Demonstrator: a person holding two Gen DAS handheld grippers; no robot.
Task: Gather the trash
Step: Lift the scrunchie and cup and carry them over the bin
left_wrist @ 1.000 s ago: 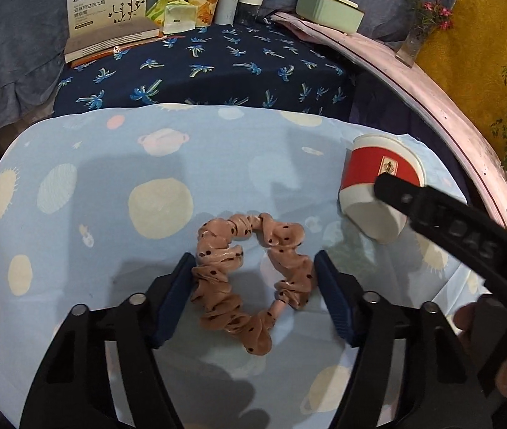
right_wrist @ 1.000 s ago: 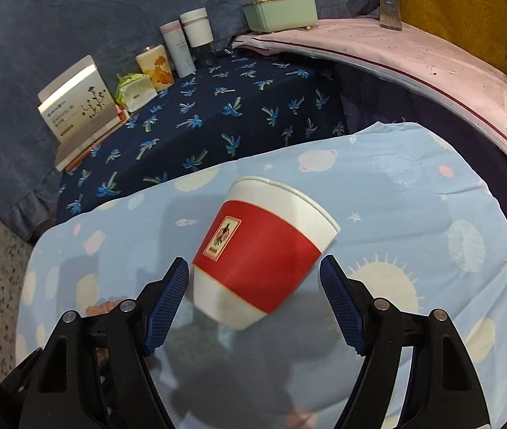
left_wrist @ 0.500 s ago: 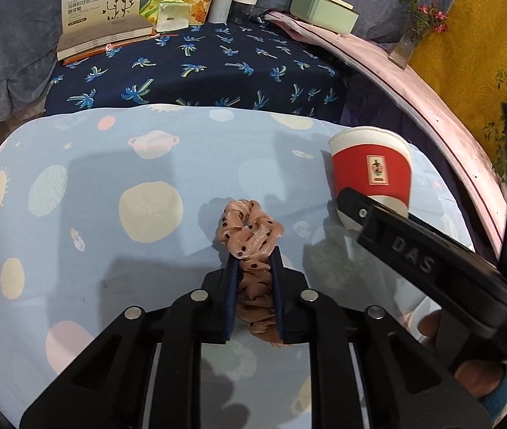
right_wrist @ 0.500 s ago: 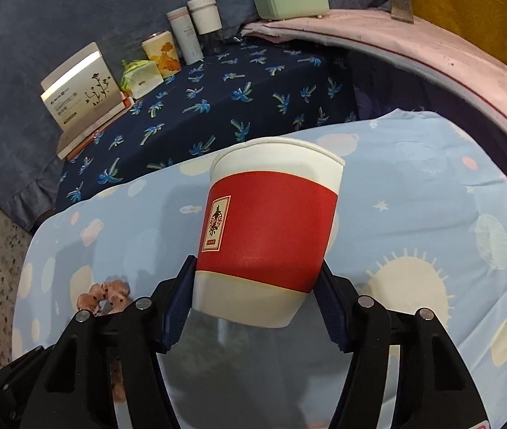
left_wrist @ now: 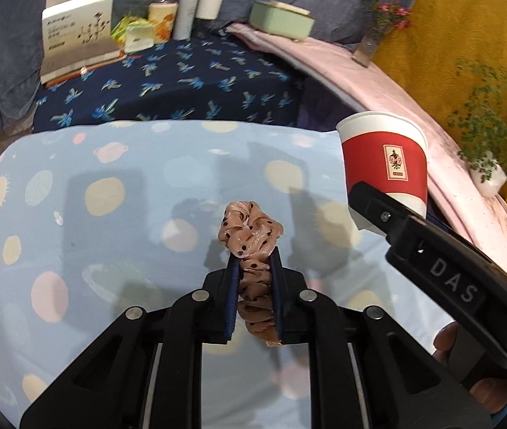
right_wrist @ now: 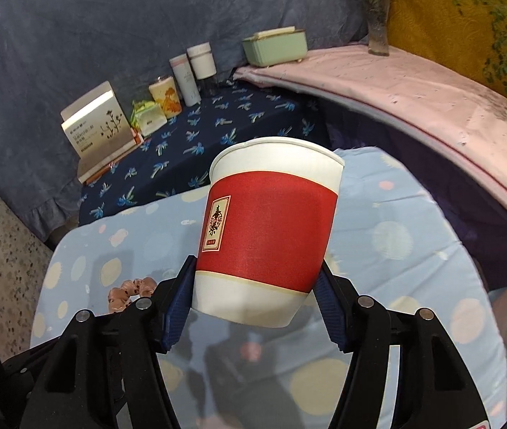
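One cup (right_wrist: 267, 228), one scrunchie (left_wrist: 251, 239), both gripped

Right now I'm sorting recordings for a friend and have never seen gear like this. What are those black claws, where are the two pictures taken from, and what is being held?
There is no robot here: a person holds a hand-operated two-finger gripper in each hand, each carrying a wide-angle camera that looks along its fingers. One picture comes from the left gripper, which is shut on a pink dotted scrunchie. The other comes from the right gripper, which clamps a red and white paper cup by its lower part. Both things are lifted above a light blue cloth printed with planets. Behind it, on a dark blue palm-print cloth, stand a box, cans and bottles.
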